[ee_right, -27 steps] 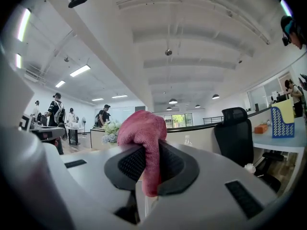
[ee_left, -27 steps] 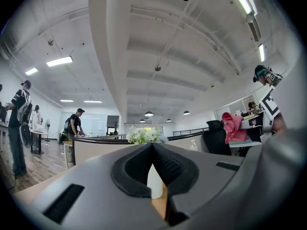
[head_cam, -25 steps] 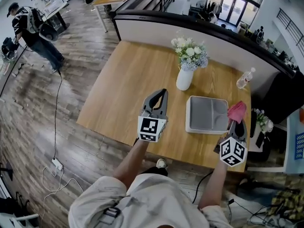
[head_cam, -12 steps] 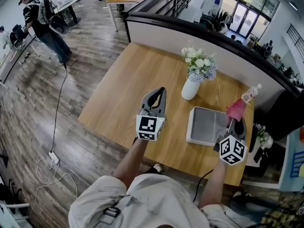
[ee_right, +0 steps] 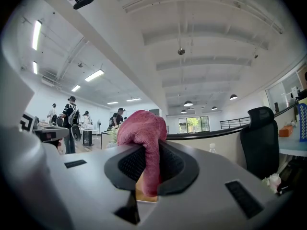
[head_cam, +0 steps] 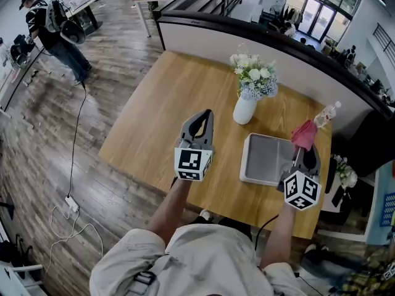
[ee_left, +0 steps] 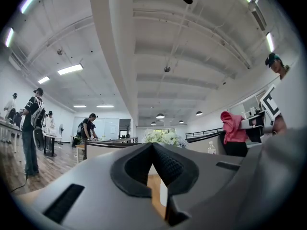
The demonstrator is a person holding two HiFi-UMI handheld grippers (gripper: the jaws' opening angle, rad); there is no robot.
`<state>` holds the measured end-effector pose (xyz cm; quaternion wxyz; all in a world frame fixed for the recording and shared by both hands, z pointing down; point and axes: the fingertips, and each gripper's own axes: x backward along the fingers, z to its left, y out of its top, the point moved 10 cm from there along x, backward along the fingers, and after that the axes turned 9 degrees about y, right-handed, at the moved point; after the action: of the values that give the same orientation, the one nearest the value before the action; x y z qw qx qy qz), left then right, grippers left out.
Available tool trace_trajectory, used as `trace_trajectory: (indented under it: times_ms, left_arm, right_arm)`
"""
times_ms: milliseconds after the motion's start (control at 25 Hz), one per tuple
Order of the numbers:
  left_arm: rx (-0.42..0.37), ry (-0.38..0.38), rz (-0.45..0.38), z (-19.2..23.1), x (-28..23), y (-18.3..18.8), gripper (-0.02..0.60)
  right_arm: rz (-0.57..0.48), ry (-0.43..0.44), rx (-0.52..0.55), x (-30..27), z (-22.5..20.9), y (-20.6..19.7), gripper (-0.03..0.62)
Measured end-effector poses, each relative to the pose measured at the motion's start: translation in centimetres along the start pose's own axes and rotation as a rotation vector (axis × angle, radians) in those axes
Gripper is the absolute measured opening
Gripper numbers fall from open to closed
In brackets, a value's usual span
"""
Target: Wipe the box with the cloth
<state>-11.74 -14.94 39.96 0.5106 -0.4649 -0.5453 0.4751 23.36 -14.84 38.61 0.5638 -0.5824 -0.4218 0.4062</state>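
A grey box (head_cam: pixel 265 160) lies flat on the wooden table (head_cam: pixel 166 103), right of centre. The pink cloth (head_cam: pixel 305 134) is pinched in my right gripper (head_cam: pixel 305 150), held above the box's right edge. In the right gripper view the cloth (ee_right: pixel 142 138) bulges up out of the shut jaws. My left gripper (head_cam: pixel 200 124) hovers over the table to the left of the box, jaws shut with nothing between them. In the left gripper view the pads (ee_left: pixel 165 166) meet at the tip.
A white vase of flowers (head_cam: pixel 248 90) stands just behind the box. A clear water bottle (head_cam: pixel 325 114) lies at the table's far right corner. A black-topped partition (head_cam: pixel 259 36) runs behind the table. People (head_cam: pixel 52 26) stand far left on the wooden floor.
My right gripper has lifted the pink cloth up off the box's right edge and holds it in the air. The left gripper has stayed in about the same place.
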Motion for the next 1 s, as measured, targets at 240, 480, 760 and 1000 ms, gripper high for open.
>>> trace_trajectory:
  times_ms: [240,480,760,1000]
  left_arm:
    - [-0.013,0.002,-0.007,-2.0,-2.2,-0.4,0.009]
    - [-0.03,-0.012,-0.02,-3.5,-5.2,0.5,0.01]
    - [-0.031,-0.026,0.003,-4.2,-6.2,-0.2,0.009]
    - [-0.029,-0.022,0.014,-4.0,-5.9,-0.6,0.01]
  right_arm:
    - [-0.01,0.015,-0.012,-2.6,-2.8,0.0,0.063]
    - [-0.021,0.033,-0.02,-5.0,-4.7,0.8,0.063]
    - [0.003,0.023,-0.037,-5.4,-5.8,-0.3,0.063]
    - [0.015,0.042,-0.039,-6.0,-5.4,-0.7,0.063]
